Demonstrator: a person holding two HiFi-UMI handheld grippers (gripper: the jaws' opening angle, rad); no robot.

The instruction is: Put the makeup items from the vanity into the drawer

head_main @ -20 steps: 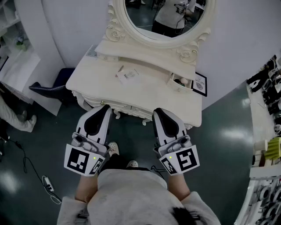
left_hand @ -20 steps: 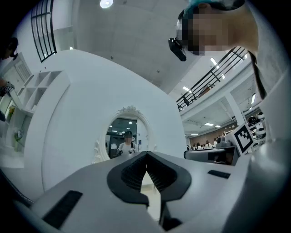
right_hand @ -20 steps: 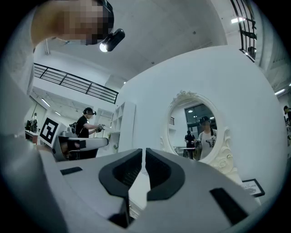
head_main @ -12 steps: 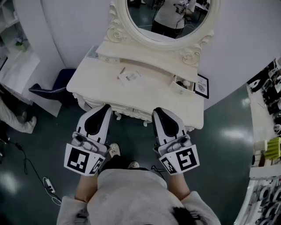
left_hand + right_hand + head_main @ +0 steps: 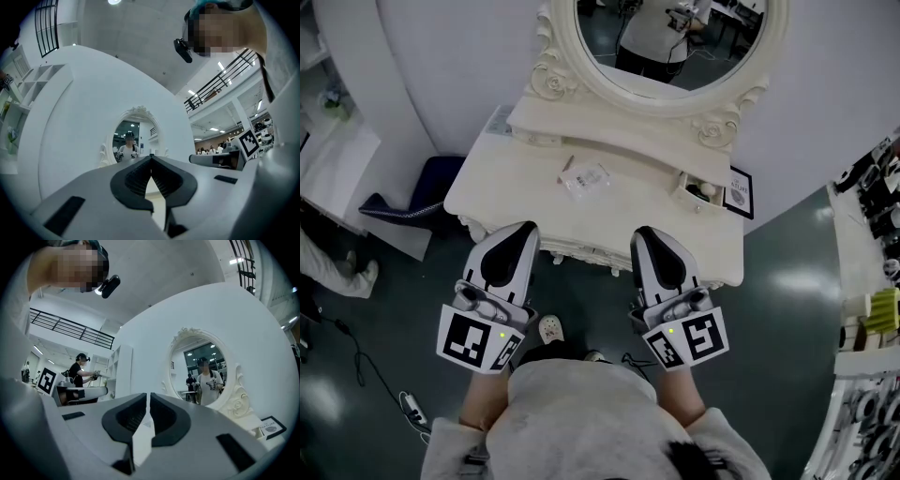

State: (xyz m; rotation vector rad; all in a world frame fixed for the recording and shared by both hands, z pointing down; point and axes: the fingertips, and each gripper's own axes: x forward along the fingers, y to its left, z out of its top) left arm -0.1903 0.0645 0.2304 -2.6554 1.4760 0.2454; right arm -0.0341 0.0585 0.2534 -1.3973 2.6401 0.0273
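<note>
The left tongs [image 5: 522, 229] and right tongs [image 5: 643, 232] hover side by side at the vanity's near edge, each with its jaws together and nothing between them. Beyond, on the tabletop [image 5: 511, 187], a clear makeup packet [image 5: 587, 178] lies well apart from both, a slim stick [image 5: 567, 163] just beside it. Farther right, a small drawer [image 5: 692, 199] stands open below the oval mirror [image 5: 675, 42].

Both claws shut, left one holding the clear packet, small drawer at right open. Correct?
No: the left claw is shut on nothing. The clear packet lies on the vanity top, per the head view. The right claw is shut and the small drawer open, as you said.
</note>
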